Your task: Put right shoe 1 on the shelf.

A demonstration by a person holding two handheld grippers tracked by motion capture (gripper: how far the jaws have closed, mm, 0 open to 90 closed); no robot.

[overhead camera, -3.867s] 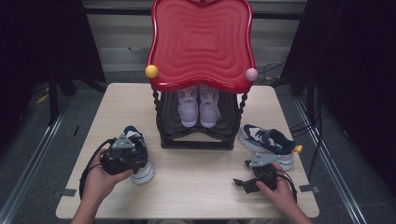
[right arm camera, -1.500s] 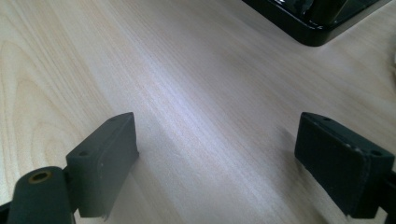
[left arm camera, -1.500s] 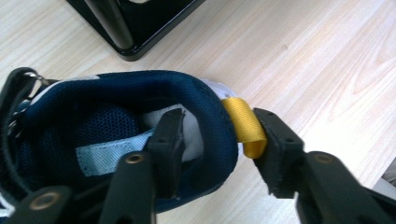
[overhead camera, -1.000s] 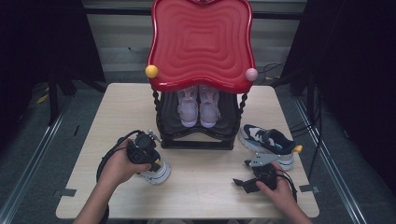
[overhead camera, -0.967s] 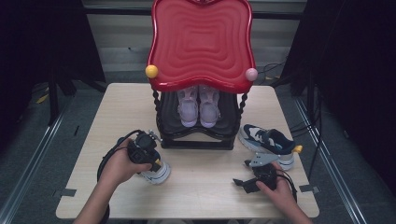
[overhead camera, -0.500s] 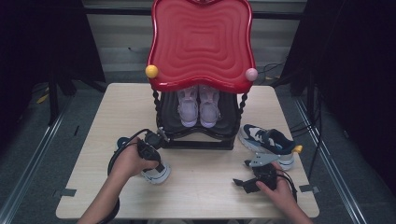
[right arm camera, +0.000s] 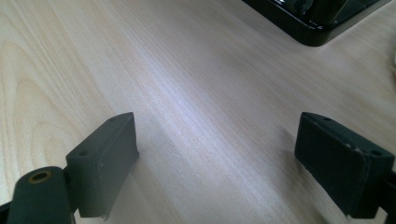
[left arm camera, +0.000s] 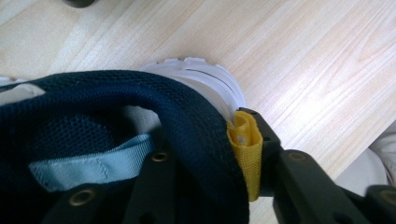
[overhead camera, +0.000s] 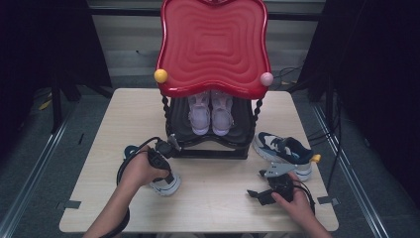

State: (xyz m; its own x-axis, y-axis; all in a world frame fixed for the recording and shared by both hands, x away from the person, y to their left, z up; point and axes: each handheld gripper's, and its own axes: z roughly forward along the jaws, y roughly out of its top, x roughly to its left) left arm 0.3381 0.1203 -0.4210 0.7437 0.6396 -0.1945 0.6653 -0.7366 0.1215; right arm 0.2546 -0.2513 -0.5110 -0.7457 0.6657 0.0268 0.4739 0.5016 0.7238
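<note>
- Sneaker [overhead camera: 166, 182] near the front left of the table [overhead camera: 223, 198], a short way in front of the black shoe rack [overhead camera: 213, 144], toe pointing toward the front edge; heel end under the left hand [overhead camera: 141, 171]
- Left tongs [left arm camera: 210, 158] clenched on the navy heel collar [left arm camera: 187, 121]: one jaw inside the shoe by the light blue strap [left arm camera: 88, 165], the other outside against the yellow pull tab [left arm camera: 245, 149]; jaws just been closing, collar between them
- Worth confirming a firm bite on the padded collar rather than on the tab alone before lifting; mesh likely to give, so a deep hold is probably safer
- Lift straight up first, keeping the white sole [left arm camera: 210, 81] level, then carry toward the rack; toe likely to droop from a heel-only hold
- Mind the twisted post [overhead camera: 166, 111] at the rack's left front corner and the pale pair [overhead camera: 210, 111] already on its shelf
- Right tongs [right arm camera: 224, 158] released, jaws wide apart over bare wood near the front right, close to the second sneaker [overhead camera: 285, 151]; free to steady the toe if needed
- Red wavy top [overhead camera: 213, 44] overhangs the shelf, so a low, level approach from the front edge seems best
</note>
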